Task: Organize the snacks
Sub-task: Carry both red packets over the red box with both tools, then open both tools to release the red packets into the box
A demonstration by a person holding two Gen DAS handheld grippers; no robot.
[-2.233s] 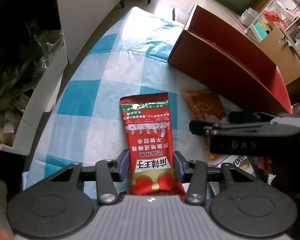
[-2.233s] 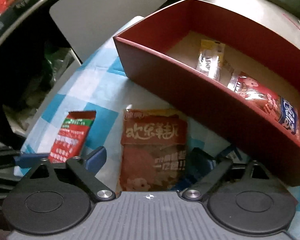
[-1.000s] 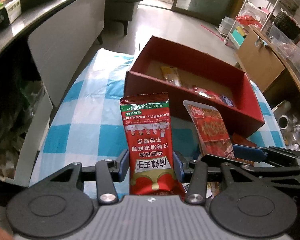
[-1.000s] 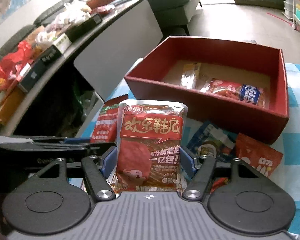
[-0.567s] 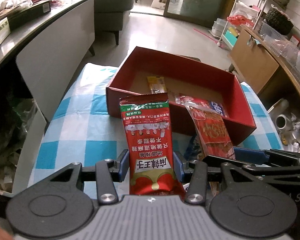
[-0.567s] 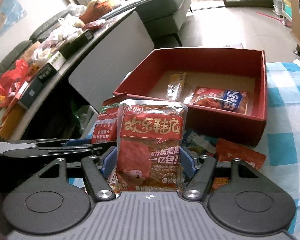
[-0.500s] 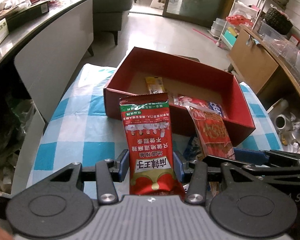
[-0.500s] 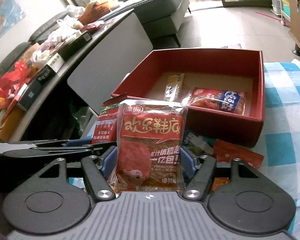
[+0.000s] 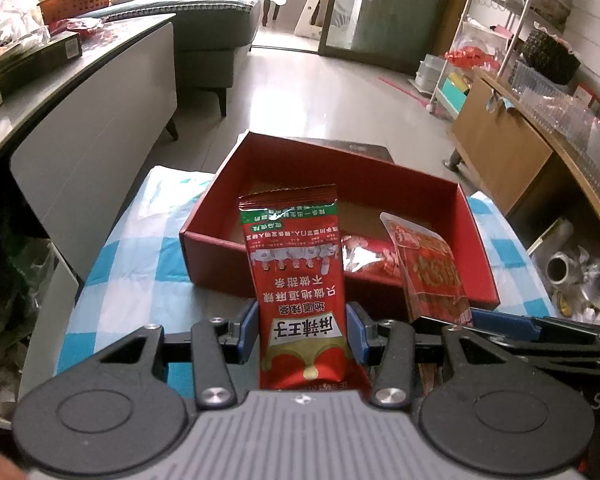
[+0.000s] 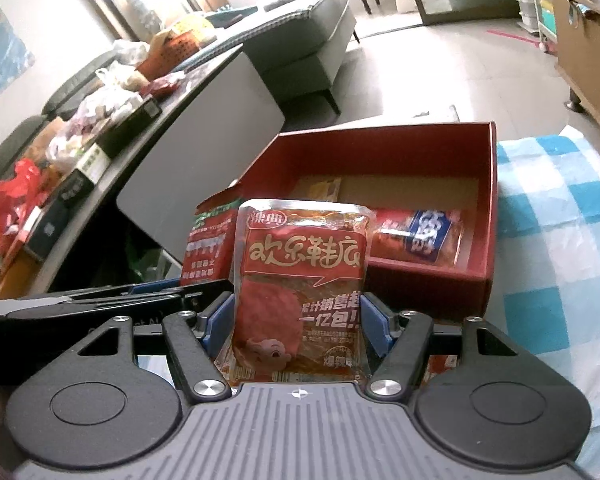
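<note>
My left gripper (image 9: 302,338) is shut on a tall red snack packet with a green band (image 9: 296,276) and holds it upright above the table, in front of the open red box (image 9: 476,240). My right gripper (image 10: 298,328) is shut on a clear-edged red spicy snack pouch (image 10: 302,292), also raised just short of the red box (image 10: 490,208). Each held packet shows beside the other gripper: the pouch in the left wrist view (image 9: 428,272), the packet in the right wrist view (image 10: 208,248). The box holds a blue-and-red packet (image 10: 420,236) and a yellow one (image 10: 320,190).
The box sits on a blue-and-white checked tablecloth (image 10: 548,240). A grey cabinet (image 9: 88,148) loaded with bags and boxes runs along the left. A wooden cabinet (image 9: 508,160) stands to the right, a sofa (image 10: 300,40) behind.
Both grippers have risen from the tablecloth with their packets and tilted up toward the room. The red box now sits lower and closer in both views.
</note>
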